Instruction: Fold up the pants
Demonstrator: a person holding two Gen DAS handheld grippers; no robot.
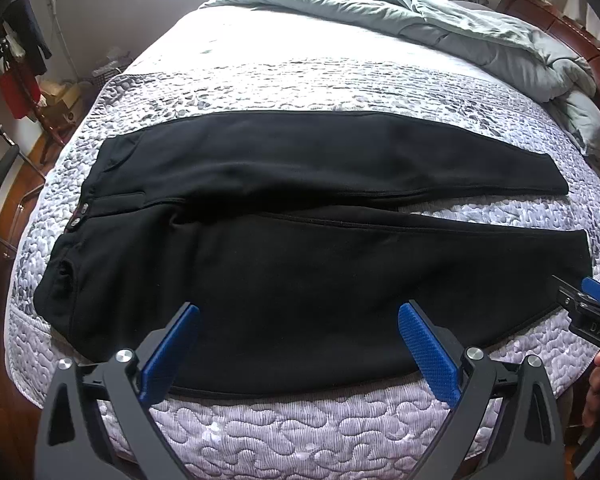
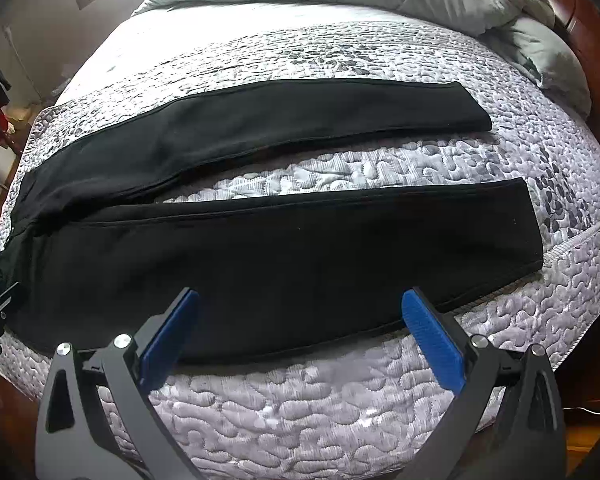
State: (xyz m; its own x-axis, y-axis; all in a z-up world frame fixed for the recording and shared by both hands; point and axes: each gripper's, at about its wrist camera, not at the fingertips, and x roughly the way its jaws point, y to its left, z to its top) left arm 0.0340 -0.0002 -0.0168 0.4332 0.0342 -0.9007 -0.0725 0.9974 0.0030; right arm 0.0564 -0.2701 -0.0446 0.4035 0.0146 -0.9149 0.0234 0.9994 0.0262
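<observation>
The left gripper point(image 1: 298, 354) hovers with its jaws wide apart and nothing between them, its blue pads point(image 1: 168, 354) framing the near edge of the black pants point(image 1: 300, 264). The right gripper point(image 2: 300, 340) is spread just as wide and also empty, above the near edge of the lower trouser leg. Its tip also shows at the right edge of the left wrist view, near that leg's cuff.

The pants lie flat across the bed point(image 1: 300, 432), on a pale quilted cover point(image 2: 320, 400). The waistband with two metal buttons point(image 1: 80, 215) points left; both legs run right, parting into a narrow V that bares the quilt between them. The near leg reaches the mattress edge. Beyond the pants, a grey-green duvet point(image 1: 460, 28) is bunched at the far side against a reddish wooden headboard point(image 1: 580, 44).
</observation>
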